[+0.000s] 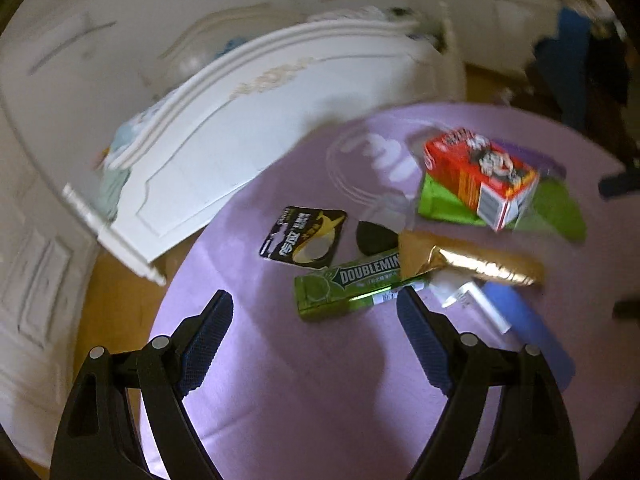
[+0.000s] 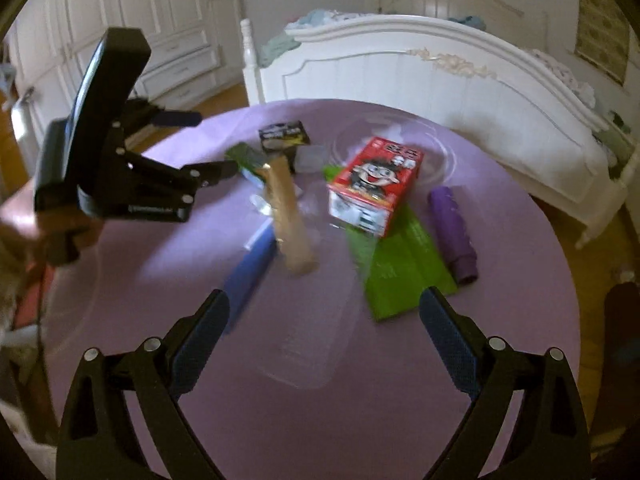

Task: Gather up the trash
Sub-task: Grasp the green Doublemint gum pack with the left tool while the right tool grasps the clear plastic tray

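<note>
Trash lies scattered on the purple tabletop [image 2: 500, 320], uncollected. Our left gripper [image 1: 314, 312] and right gripper [image 2: 324, 312] both hover wide and empty; next we judge closing on the gum pack [image 1: 344, 284] nearest.

In the right wrist view the clear plastic bottle [image 2: 316, 344] at lower centre is smeared almost unreadable, the green gum pack [image 2: 249, 162] lies partly hidden under the gold foil wrapper [image 2: 289, 216], and a blurred hand [image 2: 24, 236] is cut off at the left edge.
</note>
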